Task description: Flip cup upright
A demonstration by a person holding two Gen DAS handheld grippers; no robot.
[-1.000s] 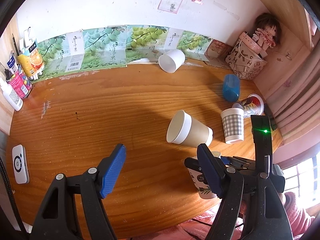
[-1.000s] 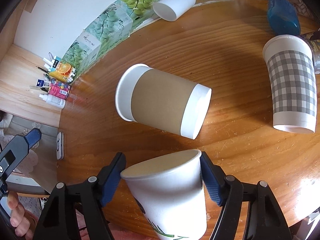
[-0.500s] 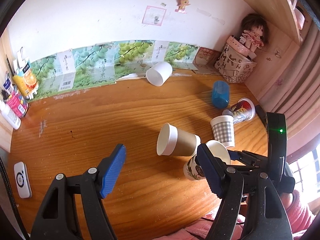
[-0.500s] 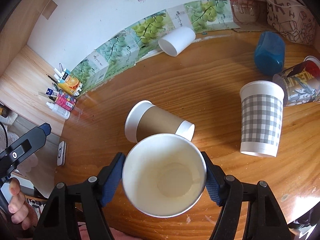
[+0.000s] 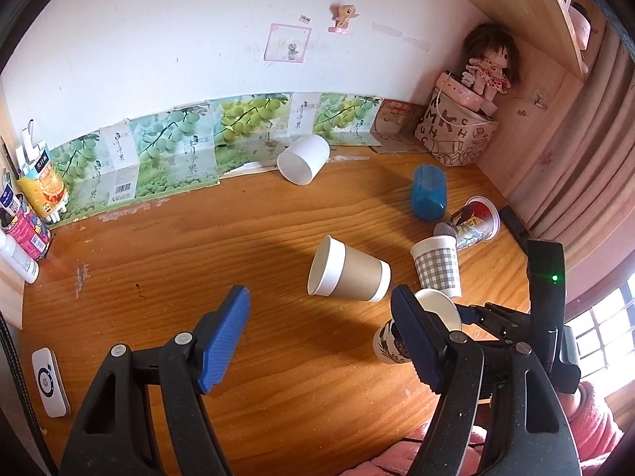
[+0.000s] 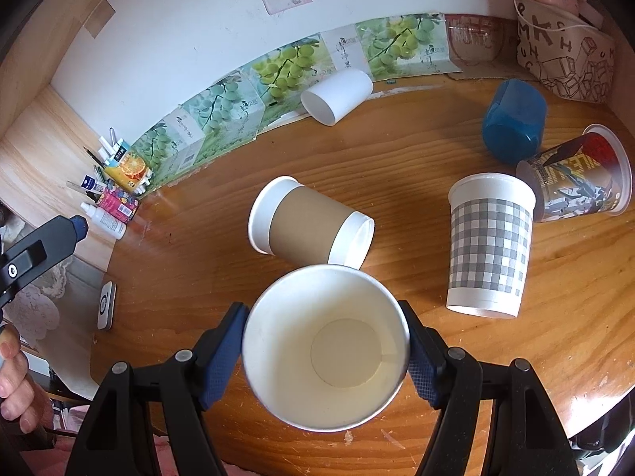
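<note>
Biggest risk here imo is the squeeze: the right claw [image 6: 325, 353] is pinching a thin white paper cup [image 6: 325, 361] just under its rim, blue pads pressed against both sides, and paper walls like that buckle easily if the grip tightens, or the cup slides out if it loosens before it's set down. Second thing, the brown-sleeved cup [image 6: 311, 228] lying on its side is just ahead of the claw, its base nearly overlapping the held cup's rim in the right wrist view, so lowering straight down could bump it and send it rolling. The upside-down grey checked cup [image 6: 490, 252] sits ahead and to the right, near enough to clip too. The held cup sits right between the fingers with its mouth facing the camera, you can see down to the bottom. From the left wrist view it looks tilted, with its base low near the counter [image 5: 158, 261], can't tell if it's touching. The left claw [image 5: 317, 337] is spread wide, holding nothing, well back from everything
</note>
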